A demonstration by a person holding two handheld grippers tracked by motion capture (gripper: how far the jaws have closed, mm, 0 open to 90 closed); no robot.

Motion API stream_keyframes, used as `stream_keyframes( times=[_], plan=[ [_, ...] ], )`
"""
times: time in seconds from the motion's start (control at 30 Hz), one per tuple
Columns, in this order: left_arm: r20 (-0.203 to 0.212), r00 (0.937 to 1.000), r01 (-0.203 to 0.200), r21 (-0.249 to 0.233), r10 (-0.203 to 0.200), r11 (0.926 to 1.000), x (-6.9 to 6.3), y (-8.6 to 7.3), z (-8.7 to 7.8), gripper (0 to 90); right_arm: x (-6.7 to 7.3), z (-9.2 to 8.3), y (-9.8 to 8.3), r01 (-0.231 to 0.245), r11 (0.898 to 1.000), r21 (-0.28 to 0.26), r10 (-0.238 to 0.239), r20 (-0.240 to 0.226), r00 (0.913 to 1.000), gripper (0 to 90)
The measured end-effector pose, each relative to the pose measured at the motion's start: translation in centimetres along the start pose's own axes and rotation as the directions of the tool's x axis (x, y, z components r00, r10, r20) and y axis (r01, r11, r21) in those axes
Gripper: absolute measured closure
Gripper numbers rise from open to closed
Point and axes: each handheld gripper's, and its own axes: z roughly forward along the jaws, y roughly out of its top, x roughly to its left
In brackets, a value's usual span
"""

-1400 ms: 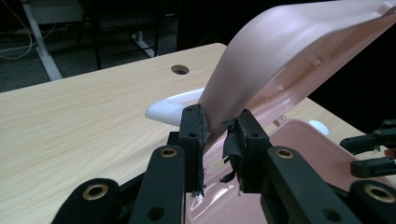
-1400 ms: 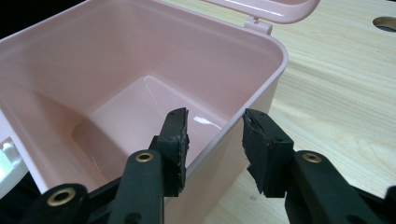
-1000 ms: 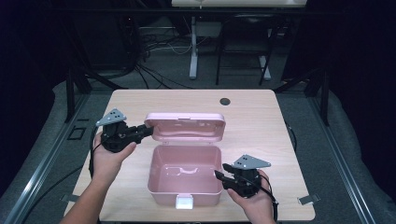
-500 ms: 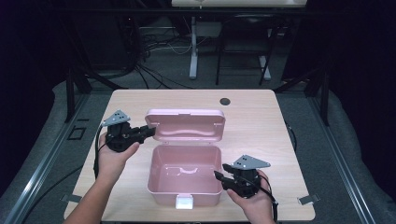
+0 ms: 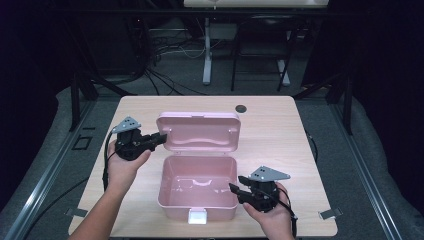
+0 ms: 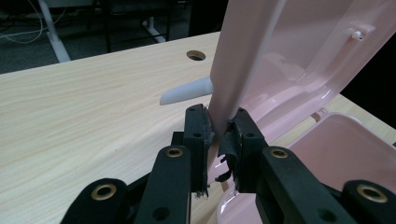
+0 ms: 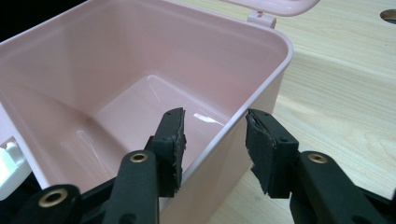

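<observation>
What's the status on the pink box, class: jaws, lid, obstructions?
Left gripper just closed, clamped on lid edge. Right gripper open, straddling box wall. Lid up, box empty. Nothing in the way.

A light wooden table point(image 5: 300, 140) carries an open pink box point(image 5: 197, 200) near its middle.

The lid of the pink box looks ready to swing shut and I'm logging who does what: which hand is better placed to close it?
Left. Its tongs have just closed on the lid edge; the right tongs only straddle the box wall.
</observation>
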Motion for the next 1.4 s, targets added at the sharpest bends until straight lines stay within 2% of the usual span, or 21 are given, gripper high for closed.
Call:
stream_keyframes(
  times=[0.67,1.23,1.4],
  plan=[
    [-0.021,0.9992,0.034,0.014,-0.034,0.9993,0.9,0.4,1.3,82.8,0.0,0.1,-0.1,-0.007,1.0,0.0,0.007,-0.002,1.0,56.4],
    [-0.013,0.9974,0.071,0.031,-0.07,0.997,1.6,0.6,2.0,83.2,0.0,0.1,-0.1,-0.006,1.0,0.0,0.006,-0.003,1.0,56.1],
    [-0.009,0.9956,0.093,0.033,-0.093,0.9951,1.8,0.6,2.2,83.3,0.0,0.1,-0.1,-0.005,1.0,-0.001,0.005,-0.002,1.0,56.2]
  ],
)
